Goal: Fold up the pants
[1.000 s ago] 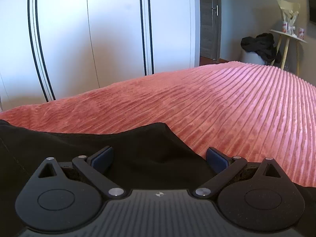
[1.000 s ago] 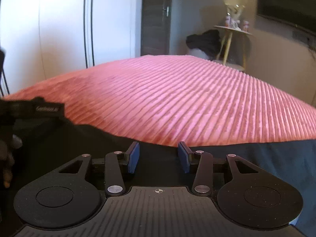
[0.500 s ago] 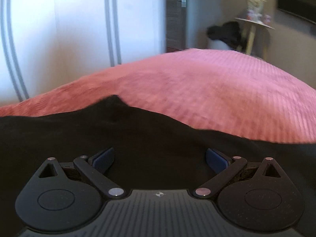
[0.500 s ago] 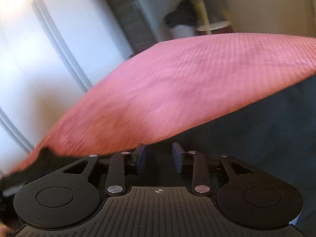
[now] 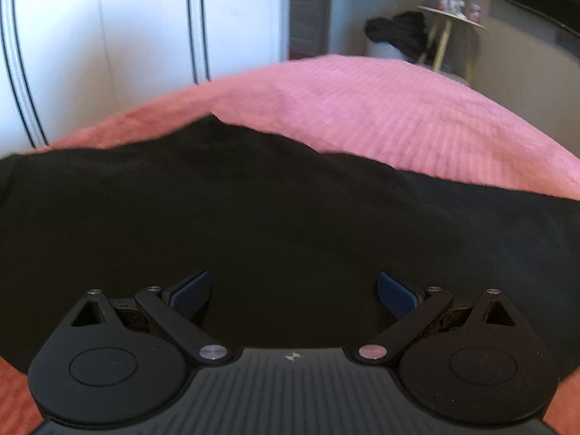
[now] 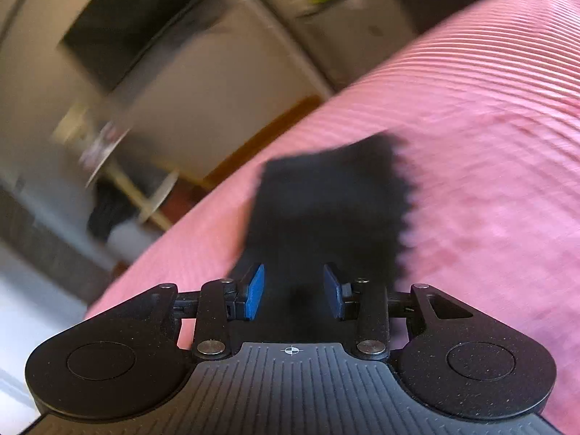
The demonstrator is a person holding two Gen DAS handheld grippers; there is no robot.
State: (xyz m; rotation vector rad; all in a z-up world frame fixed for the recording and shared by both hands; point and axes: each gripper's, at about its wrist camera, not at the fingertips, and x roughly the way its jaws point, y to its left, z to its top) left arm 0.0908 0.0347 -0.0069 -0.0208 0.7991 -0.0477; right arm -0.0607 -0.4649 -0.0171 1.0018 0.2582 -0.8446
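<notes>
A bed [image 5: 398, 116] under a pink ribbed cover fills both views, with white wardrobe doors [image 5: 108, 54] behind it in the left wrist view. The pants [image 5: 272, 210], black, lie spread on the bed and take up the whole middle of the left wrist view; their far edge runs across the cover with a small peak left of centre. In the right wrist view, which is tilted and blurred, one narrow end of the pants [image 6: 326, 199] reaches out ahead of the tool over the pink cover.

Past the foot of the bed, a dark heap of clothes [image 5: 395, 32] sits beside a small round desk [image 5: 449, 21] on thin legs, with small things on top too blurred to name.

The left tongs [image 5: 293, 290] stand wide apart above the black cloth, with nothing between the pads. The right tongs [image 6: 294, 291] are partly apart and opening; black cloth lies in the gap between the blue pads [image 6: 255, 290], but the pads do not press on it.
</notes>
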